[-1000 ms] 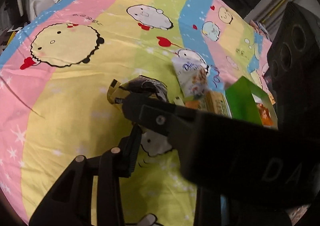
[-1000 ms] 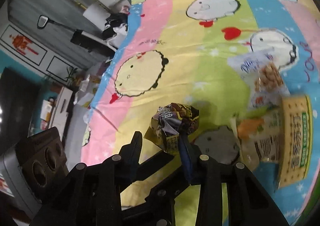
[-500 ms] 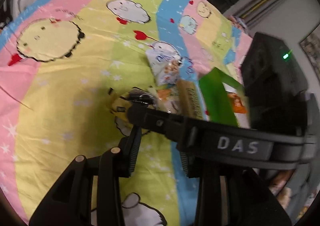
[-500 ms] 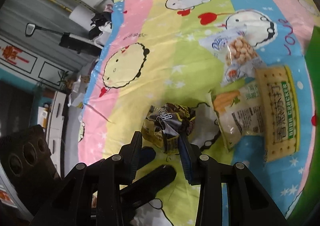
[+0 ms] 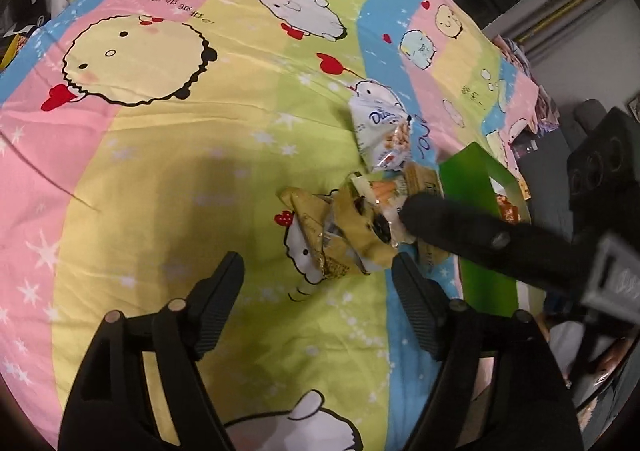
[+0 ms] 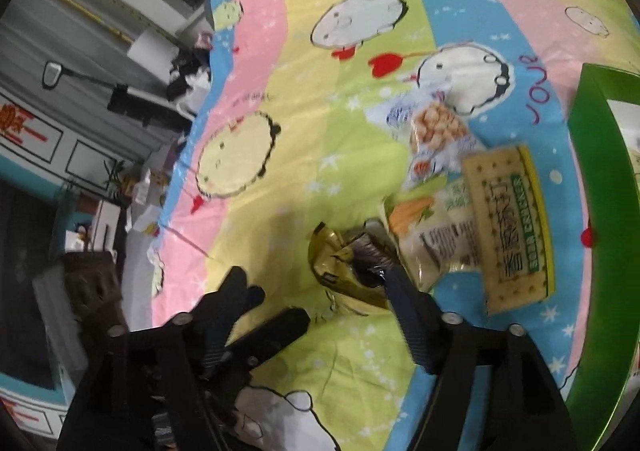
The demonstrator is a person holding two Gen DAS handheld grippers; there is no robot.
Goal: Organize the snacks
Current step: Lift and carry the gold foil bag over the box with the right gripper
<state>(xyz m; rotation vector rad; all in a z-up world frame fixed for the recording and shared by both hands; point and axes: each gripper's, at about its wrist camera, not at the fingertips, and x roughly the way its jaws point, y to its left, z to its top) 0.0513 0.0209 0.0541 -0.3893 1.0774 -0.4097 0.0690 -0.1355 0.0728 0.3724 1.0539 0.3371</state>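
Note:
A crumpled gold and black snack bag [image 6: 344, 267] lies on the cartoon bedsheet [image 6: 280, 171]. It sits between the opening jaws of my right gripper [image 6: 316, 291], close to the right finger, and the pads do not press it. In the left wrist view the same bag [image 5: 344, 235] lies just past my left gripper [image 5: 316, 291], whose jaws are also opening with nothing between them. One right gripper finger [image 5: 460, 227] reaches across beside the bag. Next to it lie a vegetable cracker bag [image 6: 436, 231], a soda cracker pack [image 6: 508, 227] and a white puff bag [image 6: 432, 131].
A green box [image 6: 592, 211] stands at the right edge of the sheet, with a packet inside it [image 5: 508, 207]. Beyond the bed's far left edge are clothes [image 6: 188, 71] and shelves. The wide yellow and pink part of the sheet [image 5: 160, 191] lies to the left.
Both grippers have opened wide. The gold bag, pinched in the right gripper before, now lies loose on the sheet beside the other snacks.

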